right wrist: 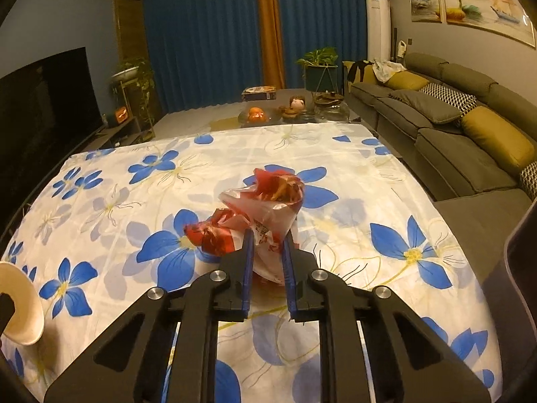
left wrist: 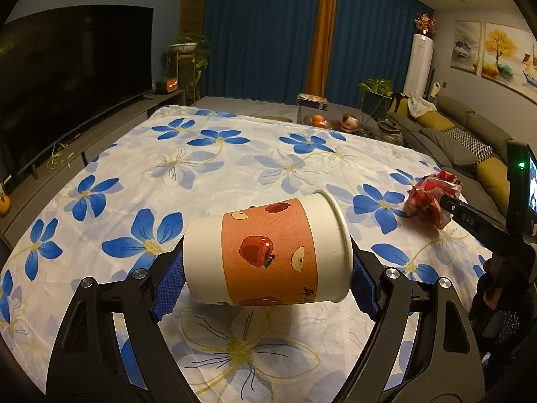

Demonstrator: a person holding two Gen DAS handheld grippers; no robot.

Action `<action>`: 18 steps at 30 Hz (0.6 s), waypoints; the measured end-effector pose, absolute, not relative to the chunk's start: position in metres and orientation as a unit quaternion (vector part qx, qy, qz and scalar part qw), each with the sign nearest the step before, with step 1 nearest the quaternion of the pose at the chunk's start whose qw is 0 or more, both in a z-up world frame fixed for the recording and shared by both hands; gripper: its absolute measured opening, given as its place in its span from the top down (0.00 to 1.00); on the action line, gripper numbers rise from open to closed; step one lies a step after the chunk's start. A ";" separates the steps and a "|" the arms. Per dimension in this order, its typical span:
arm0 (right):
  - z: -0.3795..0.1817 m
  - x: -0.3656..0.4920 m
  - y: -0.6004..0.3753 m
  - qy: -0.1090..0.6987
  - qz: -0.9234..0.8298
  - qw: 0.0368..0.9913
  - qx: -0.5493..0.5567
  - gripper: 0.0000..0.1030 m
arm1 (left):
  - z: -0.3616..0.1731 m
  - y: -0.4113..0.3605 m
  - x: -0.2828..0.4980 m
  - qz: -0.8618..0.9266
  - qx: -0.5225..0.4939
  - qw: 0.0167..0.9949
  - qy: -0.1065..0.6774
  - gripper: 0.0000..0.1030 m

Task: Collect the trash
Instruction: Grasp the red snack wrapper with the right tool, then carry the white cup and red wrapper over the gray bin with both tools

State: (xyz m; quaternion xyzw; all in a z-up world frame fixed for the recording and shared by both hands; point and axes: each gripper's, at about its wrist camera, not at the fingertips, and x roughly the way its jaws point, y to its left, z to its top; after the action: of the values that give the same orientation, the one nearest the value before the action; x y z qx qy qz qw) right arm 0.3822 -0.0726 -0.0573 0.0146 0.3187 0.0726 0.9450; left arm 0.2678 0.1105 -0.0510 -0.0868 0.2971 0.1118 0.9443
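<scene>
A: Left gripper [left wrist: 268, 268] status?
B: Jaws stood wide, pads clamping a paper cup [left wrist: 268, 252] end to end; long axis ran 9 to 3 o'clock, rim toward 3. Apple print; lettering unreadable.
A: Right gripper [right wrist: 266, 255]?
B: Nearly closed, pinching a crumpled red-and-white wrapper [right wrist: 255, 221] on the floral tablecloth [right wrist: 100, 208], bulk toward 12 o'clock; print illegible.
</scene>
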 end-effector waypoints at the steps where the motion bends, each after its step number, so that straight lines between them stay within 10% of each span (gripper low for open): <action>1: -0.056 0.380 -0.073 0.316 0.073 0.946 0.014 0.86 | -0.051 0.110 0.268 0.111 -0.086 0.945 0.297 0.21; 18: 0.000 0.279 -0.140 0.249 0.078 0.965 0.024 0.88 | -0.026 0.044 0.249 0.044 -0.043 0.960 0.272 0.21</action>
State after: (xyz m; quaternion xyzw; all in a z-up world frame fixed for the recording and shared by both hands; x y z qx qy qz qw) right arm 0.2786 -0.1400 -0.0003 0.0241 0.2487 0.0777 0.9652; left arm 0.2491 0.0444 -0.0261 -0.0430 0.2725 0.0444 0.9602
